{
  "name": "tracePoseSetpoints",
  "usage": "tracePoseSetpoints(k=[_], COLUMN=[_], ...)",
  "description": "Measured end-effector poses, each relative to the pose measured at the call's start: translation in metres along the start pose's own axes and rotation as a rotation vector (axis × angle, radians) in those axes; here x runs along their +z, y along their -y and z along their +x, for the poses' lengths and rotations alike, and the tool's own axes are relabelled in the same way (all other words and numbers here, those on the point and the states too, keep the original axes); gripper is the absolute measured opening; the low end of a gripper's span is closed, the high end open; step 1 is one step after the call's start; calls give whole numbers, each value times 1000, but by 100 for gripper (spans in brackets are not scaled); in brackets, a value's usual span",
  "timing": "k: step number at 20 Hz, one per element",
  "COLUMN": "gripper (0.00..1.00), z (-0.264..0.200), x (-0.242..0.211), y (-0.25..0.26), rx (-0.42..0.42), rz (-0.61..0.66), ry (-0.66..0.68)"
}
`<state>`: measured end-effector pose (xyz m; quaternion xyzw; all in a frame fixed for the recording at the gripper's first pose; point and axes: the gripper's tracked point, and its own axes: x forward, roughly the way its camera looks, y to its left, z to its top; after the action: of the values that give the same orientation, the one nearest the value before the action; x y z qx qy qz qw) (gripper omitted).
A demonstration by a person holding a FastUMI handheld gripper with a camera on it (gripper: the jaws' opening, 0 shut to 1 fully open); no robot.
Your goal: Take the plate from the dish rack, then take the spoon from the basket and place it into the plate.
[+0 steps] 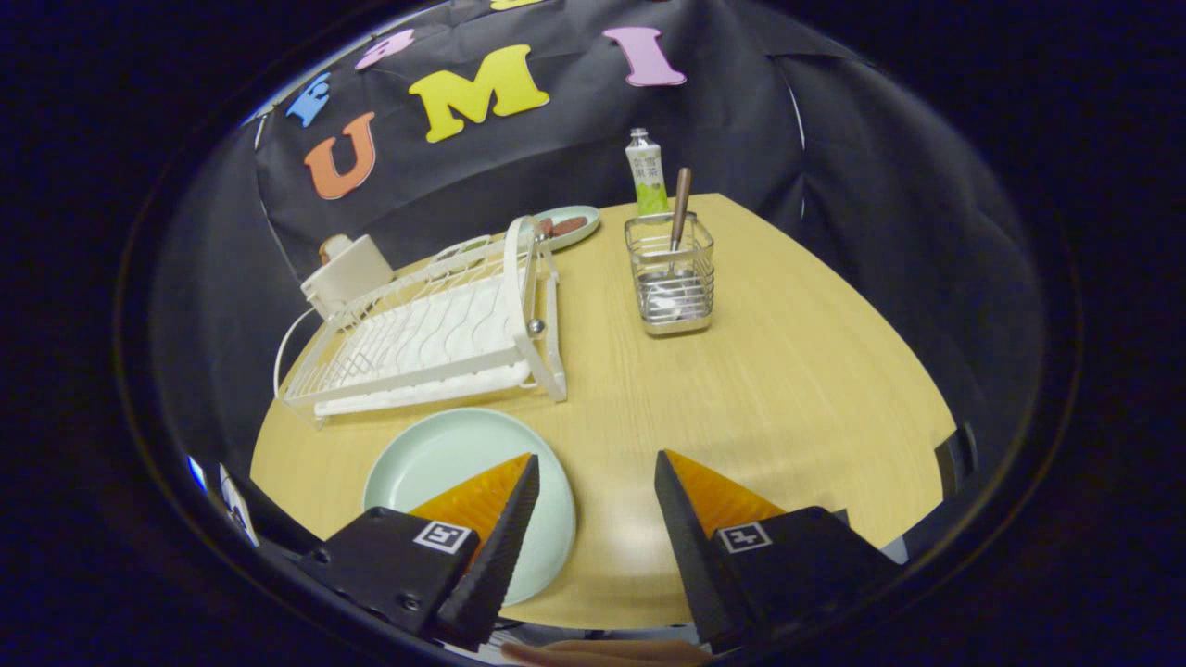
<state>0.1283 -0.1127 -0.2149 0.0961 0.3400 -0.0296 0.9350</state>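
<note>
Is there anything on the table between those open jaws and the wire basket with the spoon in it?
No. In the gripper view, only bare wooden table lies between the open gripper and the basket holding the spoon.

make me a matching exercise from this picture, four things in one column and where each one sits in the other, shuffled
Things:
1. plate
2. spoon
3. dish rack
4. bottle

Places:
A. standing in the wire basket
B. behind the basket, by the cloth wall
C. flat on the table, partly under one finger of the open gripper
D. beyond the plate, nothing standing in its slots

Pairs: 1-C, 2-A, 3-D, 4-B
</note>
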Motion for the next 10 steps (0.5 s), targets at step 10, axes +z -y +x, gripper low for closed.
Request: tracePoseSetpoints(k=[10], gripper=[93], z=[0], x=[133], y=[31], rx=[-73], rz=[-135], ry=[265])
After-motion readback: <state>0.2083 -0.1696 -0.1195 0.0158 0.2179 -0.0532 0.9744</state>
